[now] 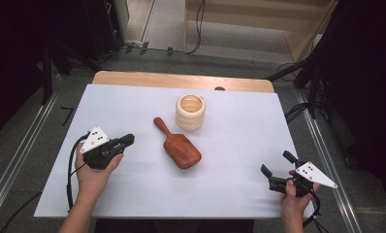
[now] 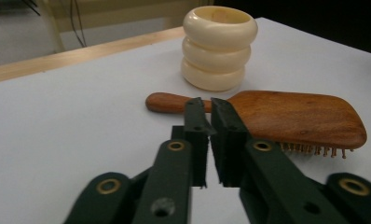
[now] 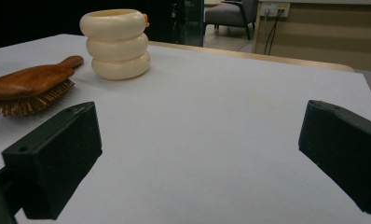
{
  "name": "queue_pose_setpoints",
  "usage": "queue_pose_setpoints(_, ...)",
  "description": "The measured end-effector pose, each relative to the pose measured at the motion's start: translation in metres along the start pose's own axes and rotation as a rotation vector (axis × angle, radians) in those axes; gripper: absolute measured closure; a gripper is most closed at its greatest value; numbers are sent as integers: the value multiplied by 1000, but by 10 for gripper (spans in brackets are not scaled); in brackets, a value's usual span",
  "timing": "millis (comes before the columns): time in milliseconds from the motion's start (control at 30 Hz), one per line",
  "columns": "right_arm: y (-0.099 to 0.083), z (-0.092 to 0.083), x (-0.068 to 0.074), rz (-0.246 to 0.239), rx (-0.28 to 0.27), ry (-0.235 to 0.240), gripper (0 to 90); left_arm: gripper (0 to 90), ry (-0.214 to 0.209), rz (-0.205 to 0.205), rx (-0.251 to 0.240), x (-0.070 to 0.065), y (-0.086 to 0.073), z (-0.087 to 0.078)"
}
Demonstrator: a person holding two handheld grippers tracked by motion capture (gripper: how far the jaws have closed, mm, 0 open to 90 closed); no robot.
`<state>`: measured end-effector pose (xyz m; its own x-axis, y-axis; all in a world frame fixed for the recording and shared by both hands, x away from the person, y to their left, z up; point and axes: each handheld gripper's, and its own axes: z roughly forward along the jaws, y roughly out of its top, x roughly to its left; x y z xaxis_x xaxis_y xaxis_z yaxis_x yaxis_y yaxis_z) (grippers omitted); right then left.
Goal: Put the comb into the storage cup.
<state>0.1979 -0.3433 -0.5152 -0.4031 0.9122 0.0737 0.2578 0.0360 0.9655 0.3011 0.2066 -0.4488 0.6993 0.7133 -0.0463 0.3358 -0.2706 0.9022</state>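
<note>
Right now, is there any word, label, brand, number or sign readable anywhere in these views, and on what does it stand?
None can be read.
Brown wooden paddle hairbrush: plain wood, no brand mark visible.
Cream ribbed ring-stacked cup: unmarked.
White table cover: blank.
Grey three-cornered plates on the left gripper and right gripper: holes, no lettering.

In the left gripper view we see the left gripper (image 2: 210, 140) cover part of the wooden hairbrush (image 2: 295, 116) where handle meets head, and the picture's lower edge cuts off the gripper's arms. In the right gripper view the hairbrush's head runs off the left edge, and a small orange thing (image 3: 146, 19) behind the cream ringed holder (image 3: 115, 44) is mostly hidden, so we cannot tell what it is. In the high view a small dark object (image 1: 219, 89) at the table's far edge is too small to identify.
</note>
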Motion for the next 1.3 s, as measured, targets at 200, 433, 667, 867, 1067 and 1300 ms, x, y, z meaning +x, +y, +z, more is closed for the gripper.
queue_pose_setpoints(200,0,2,2,-19,11,-14,0,900,-71,16,53,4,10,19)
queue_pose_setpoints(433,1,3,4,-33,22,-23,0,900,-86,27,108,6,21,36)
queue_pose_setpoints(667,1,3,4,-33,19,-25,0,900,-52,62,168,7,33,55)
queue_pose_setpoints(867,1,3,4,-26,16,-18,0,900,-75,61,217,9,45,73)
queue_pose_setpoints(1067,1,3,3,-23,14,-15,0,900,-78,56,259,10,51,93)
queue_pose_setpoints(1300,1,2,0,0,-2,18,0,900,-65,70,300,8,53,117)
